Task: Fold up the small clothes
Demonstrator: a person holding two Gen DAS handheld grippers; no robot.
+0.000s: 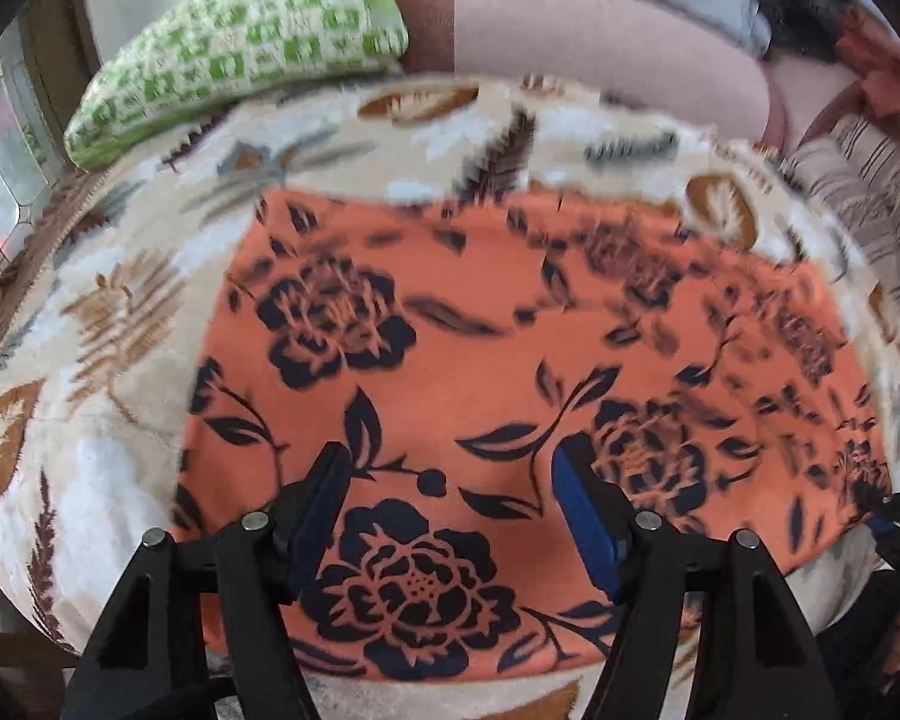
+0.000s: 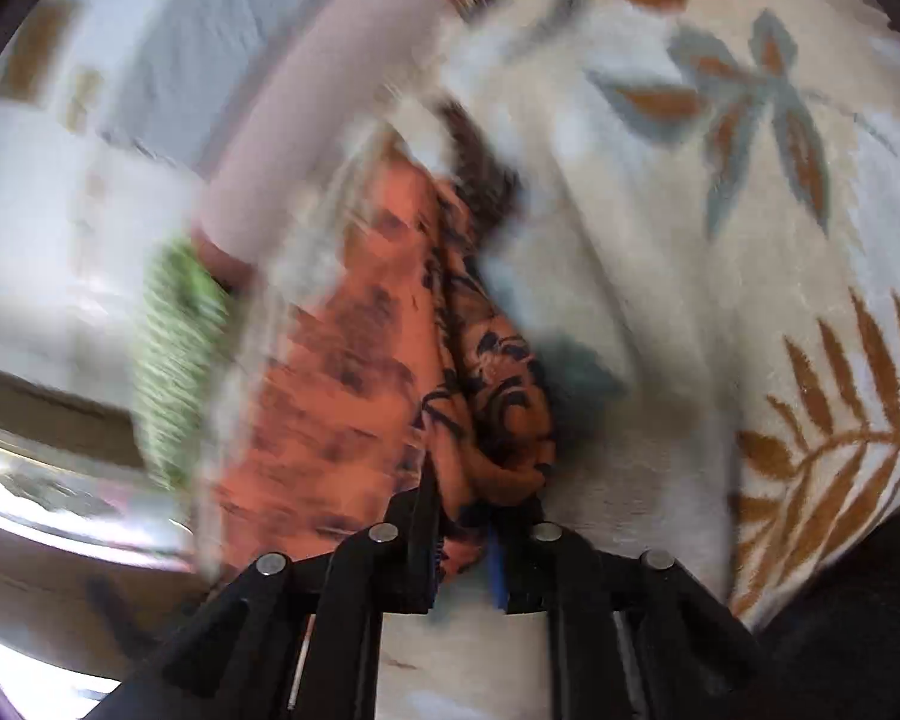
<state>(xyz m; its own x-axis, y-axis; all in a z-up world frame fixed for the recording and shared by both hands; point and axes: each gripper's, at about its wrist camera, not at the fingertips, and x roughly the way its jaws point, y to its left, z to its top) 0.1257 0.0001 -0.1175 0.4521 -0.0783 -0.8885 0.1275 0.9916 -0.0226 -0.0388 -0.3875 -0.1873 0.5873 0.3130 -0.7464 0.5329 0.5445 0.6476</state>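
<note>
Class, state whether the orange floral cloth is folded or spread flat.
Mostly spread: the orange floral cloth lies flat on the blanket, one edge bunched in the shut right gripper.

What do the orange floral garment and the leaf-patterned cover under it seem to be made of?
Orange floral garment: looks like thin, smooth, matte woven or knit fabric; it lies flat and bunches into soft folds in the right gripper. Leaf-patterned cover: apparently plush fleece, judging by its fuzzy pile and soft-edged print.

The garment (image 1: 480, 372) is orange with dark navy flowers; the blanket (image 1: 108, 312) is cream with brown leaves; the pillow (image 1: 240, 48) is green-white checked.
</note>
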